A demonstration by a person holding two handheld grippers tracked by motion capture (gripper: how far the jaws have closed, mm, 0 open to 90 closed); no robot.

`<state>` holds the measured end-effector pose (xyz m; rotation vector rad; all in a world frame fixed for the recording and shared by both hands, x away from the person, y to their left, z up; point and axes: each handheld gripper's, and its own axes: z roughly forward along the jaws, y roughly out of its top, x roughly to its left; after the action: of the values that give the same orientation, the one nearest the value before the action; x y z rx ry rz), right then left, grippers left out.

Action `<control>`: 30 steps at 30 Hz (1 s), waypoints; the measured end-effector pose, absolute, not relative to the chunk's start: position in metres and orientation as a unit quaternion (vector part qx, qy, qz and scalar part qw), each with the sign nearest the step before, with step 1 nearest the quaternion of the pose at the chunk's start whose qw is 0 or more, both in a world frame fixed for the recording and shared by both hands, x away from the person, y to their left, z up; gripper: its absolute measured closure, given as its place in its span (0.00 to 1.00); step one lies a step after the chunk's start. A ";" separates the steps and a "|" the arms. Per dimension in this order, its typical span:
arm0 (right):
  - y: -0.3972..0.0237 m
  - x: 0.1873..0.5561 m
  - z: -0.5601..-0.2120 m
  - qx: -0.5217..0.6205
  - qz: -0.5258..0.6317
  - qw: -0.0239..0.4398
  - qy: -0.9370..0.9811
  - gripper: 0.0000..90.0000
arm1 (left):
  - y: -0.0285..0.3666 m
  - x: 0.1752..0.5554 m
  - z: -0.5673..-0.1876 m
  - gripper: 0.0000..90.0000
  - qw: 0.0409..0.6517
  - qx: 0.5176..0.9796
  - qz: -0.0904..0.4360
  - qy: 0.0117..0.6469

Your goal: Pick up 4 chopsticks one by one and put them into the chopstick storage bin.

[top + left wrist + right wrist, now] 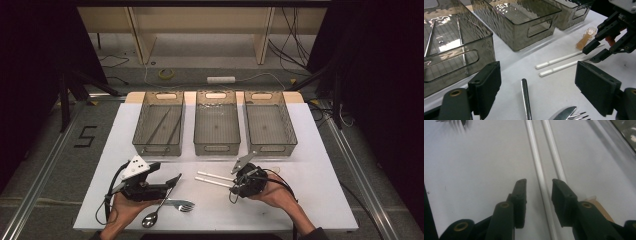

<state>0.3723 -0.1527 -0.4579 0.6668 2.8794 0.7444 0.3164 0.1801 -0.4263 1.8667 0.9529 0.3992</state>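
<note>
From the high view, three smoky plastic bins stand in a row at the far side of the white table [320, 165]; the left bin [159, 123] already holds thin metal rods or chopsticks. The right gripper [234, 188] sits low over the near end of a pair of white chopsticks [214, 178] lying side by side in front of the middle bin [216, 127]. The left gripper [176, 180] rests in the left hand above a spoon [151, 218] and a fork [181, 204], holding nothing.

In the left gripper view, its jaws stand wide apart with only bare table and a steel handle [525, 97] between them. Beyond, the white chopsticks [564, 62] lie parallel, and the right gripper [596, 51] reaches their far end; a small amber plastic spoon [585, 38] lies just behind it.

In the right gripper view, the jaws are partly closed and straddle one chopstick [540, 177], pads not yet pressing on it, so nothing is gripped. The second chopstick [554, 160] runs under or just beside the right-hand pad [561, 195].

The risk, as I judge it, is a one-stick grab: closing now may clamp one chopstick and shove or roll its twin aside. Pinching so near the end could also let the long stick pivot and droop when lifted. The amber spoon close behind could get nudged.
</note>
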 end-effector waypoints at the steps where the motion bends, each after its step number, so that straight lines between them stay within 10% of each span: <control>1: -0.152 0.374 -0.459 0.217 0.241 0.047 0.945 0.74 | 0.180 0.316 -0.426 0.23 0.483 0.766 0.164 0.391; 30: -0.142 0.384 -0.464 0.181 0.183 0.041 0.966 0.94 | 0.179 0.316 -0.426 0.23 0.478 0.770 0.166 0.388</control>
<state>0.3837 -0.1421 -0.4638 0.5528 2.9569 0.5592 0.3164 0.1790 -0.4264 1.8795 0.9483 0.4057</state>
